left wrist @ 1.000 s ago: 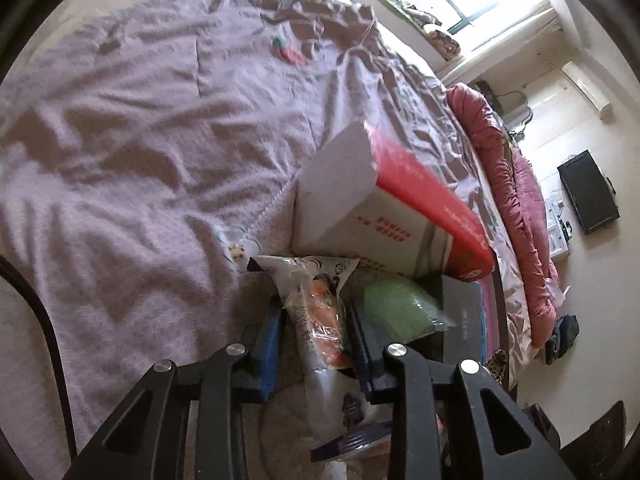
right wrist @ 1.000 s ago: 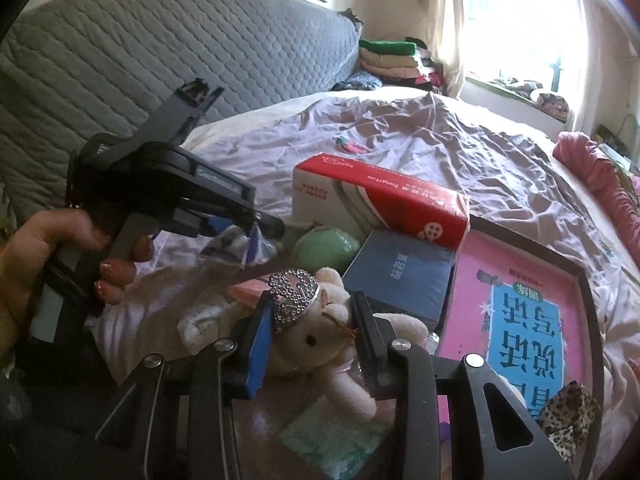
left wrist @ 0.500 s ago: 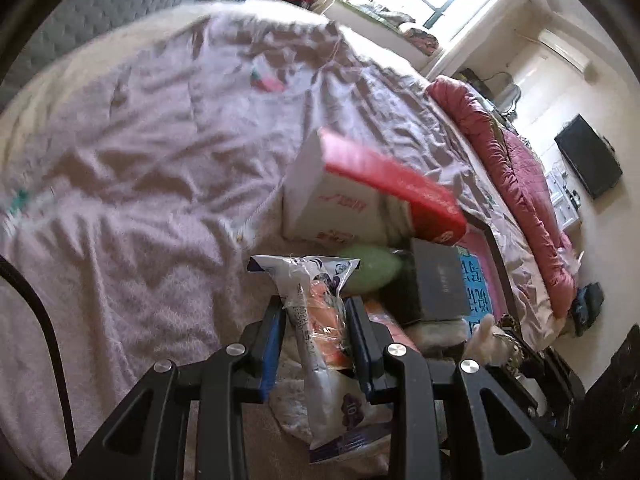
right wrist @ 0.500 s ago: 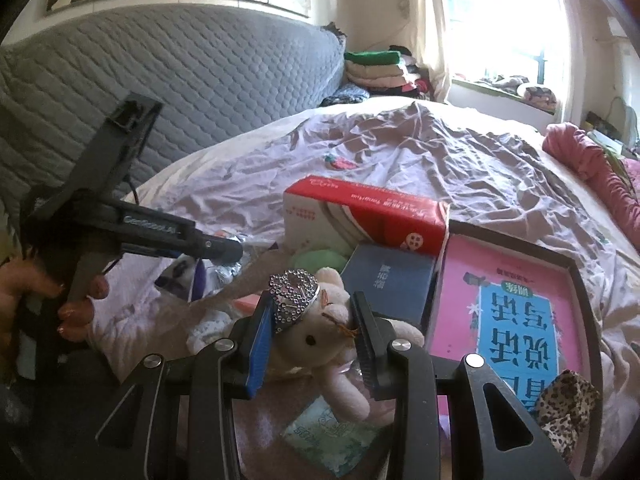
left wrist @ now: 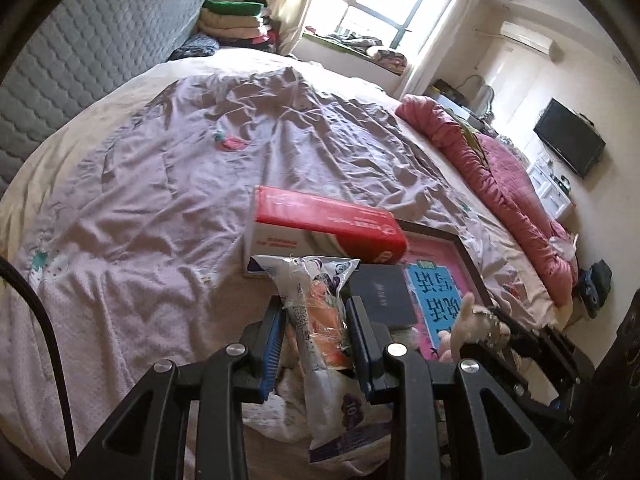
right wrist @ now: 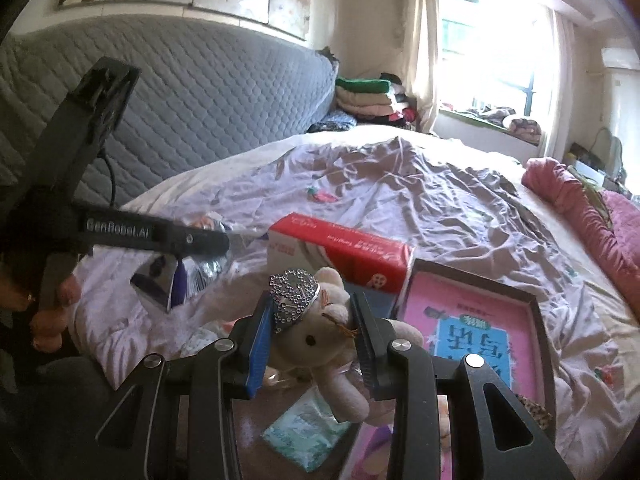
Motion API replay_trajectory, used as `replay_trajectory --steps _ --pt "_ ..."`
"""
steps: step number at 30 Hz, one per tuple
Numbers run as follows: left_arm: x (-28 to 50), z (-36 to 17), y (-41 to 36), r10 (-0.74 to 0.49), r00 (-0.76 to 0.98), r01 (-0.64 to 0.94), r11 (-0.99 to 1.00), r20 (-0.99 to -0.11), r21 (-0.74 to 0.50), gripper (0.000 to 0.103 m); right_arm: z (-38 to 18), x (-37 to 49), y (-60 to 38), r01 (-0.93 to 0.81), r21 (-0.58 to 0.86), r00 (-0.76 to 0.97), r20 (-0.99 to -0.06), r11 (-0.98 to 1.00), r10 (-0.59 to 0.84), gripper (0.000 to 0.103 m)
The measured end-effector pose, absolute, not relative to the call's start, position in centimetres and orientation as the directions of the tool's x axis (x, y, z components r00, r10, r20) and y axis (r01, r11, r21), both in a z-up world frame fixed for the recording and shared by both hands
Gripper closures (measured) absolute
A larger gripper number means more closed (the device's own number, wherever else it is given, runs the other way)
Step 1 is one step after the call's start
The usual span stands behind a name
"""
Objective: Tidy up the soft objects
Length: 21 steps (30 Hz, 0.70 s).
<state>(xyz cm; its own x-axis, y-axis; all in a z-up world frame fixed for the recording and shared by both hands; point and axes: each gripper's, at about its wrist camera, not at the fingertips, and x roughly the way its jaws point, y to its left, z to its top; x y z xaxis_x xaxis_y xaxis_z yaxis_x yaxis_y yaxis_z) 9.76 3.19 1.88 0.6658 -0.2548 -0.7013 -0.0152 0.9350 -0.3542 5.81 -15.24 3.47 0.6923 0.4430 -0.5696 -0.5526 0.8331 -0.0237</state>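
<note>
Left gripper (left wrist: 314, 330) fingers clamp a plastic packet (left wrist: 320, 320); right gripper (right wrist: 310, 340) fingers clamp a plush rabbit (right wrist: 316, 336), both lifted clear of the bed (left wrist: 160, 184), presumably for sorting.

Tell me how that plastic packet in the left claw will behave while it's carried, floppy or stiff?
Probably floppy: the plastic packet is crinkled film, pinched mid-length in the left claw, with its lower end hanging free. It looks light. The glossy film may slip, so a firm pinch seems wise.
</note>
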Motion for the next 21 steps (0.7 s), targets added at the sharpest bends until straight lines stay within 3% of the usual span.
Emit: replay_trajectory --steps 21 --pt "8.3 3.6 -1.8 -0.264 0.663 0.077 0.955 -0.701 -0.288 0.071 6.3 5.5 -20.3 -0.460 0.029 0.743 -0.535 0.887 0.402 0.064"
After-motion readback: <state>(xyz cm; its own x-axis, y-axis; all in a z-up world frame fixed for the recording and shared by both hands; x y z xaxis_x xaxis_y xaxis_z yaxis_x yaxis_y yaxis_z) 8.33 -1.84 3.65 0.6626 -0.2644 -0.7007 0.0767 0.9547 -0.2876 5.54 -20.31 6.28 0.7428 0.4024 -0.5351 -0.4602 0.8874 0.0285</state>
